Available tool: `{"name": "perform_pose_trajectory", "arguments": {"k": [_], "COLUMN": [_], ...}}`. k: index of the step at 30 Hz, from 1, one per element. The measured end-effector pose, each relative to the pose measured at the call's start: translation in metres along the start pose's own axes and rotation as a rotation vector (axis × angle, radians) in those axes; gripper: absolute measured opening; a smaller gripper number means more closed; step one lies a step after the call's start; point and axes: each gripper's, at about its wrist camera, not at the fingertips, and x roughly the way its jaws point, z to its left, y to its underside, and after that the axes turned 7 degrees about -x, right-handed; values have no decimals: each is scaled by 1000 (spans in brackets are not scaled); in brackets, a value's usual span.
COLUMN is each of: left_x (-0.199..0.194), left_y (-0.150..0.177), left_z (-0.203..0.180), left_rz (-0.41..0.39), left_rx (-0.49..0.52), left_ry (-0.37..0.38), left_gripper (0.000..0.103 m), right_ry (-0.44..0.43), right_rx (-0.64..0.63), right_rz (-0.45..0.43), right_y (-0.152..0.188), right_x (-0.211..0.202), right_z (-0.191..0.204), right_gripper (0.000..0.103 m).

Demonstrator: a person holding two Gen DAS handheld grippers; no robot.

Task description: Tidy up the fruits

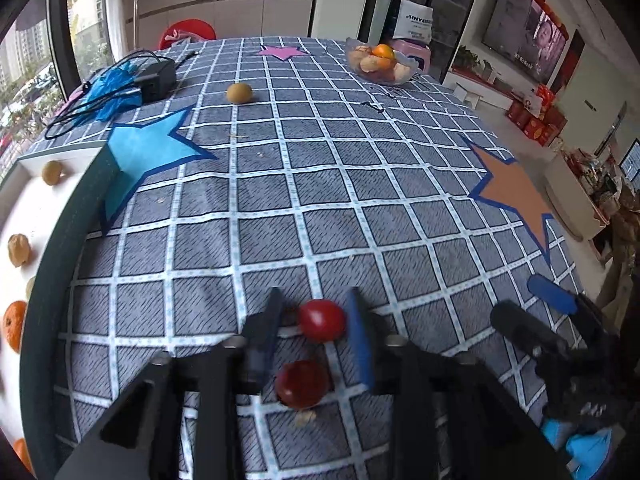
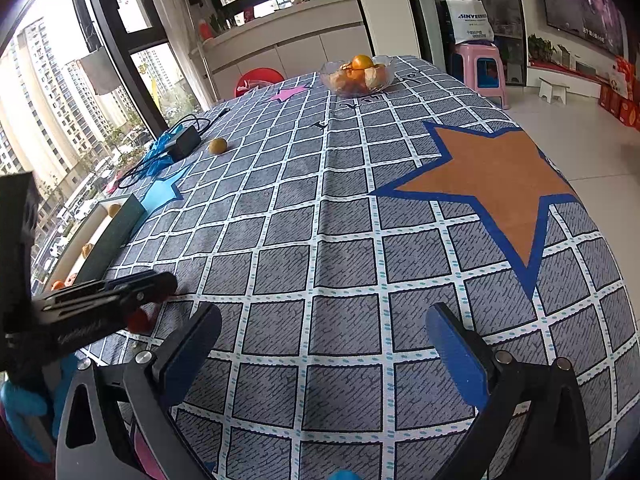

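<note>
Two red fruits lie on the checked tablecloth. One red fruit [image 1: 322, 320] sits between the fingertips of my left gripper [image 1: 316, 320], close to the right pad with a gap on the left. The jaws are open and do not press it. The second red fruit [image 1: 302, 384] lies further back between the fingers. My right gripper [image 2: 324, 344] stands wide open over bare cloth with nothing in it. It shows at the lower right of the left wrist view [image 1: 536, 308]. In the right wrist view, the left gripper [image 2: 156, 284] is at the left, side-on, over a red fruit [image 2: 140, 320].
A white tray with a dark green rim [image 1: 72, 220] at the left holds an orange [image 1: 14, 324] and brownish fruits. A glass bowl [image 1: 380, 62] of oranges stands at the far edge. A yellow-brown fruit [image 1: 239, 93] lies alone near a black charger [image 1: 158, 78] with its cable.
</note>
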Motion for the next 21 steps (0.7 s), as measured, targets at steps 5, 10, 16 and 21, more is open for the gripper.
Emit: {"name": "perform_pose_trajectory", "arguments": {"k": [5, 10, 16, 21], "left_x": [-20, -33, -19, -9], "left_y": [12, 27, 31, 26], "left_z": [10, 12, -2, 11], "left_rz": [-53, -85, -92, -81], "left_rx": [27, 72, 125, 71], "left_ry": [-20, -2, -48, -63], "left_gripper": [63, 67, 67, 60], "right_ry": [2, 3, 4, 5], "right_rx": [-2, -2, -4, -5], "right_rz": [1, 1, 2, 2], "right_y": [0, 0, 0, 0], "right_x": [1, 1, 1, 1], "right_z": [0, 1, 1, 1], "right_gripper": [103, 103, 103, 103]}}
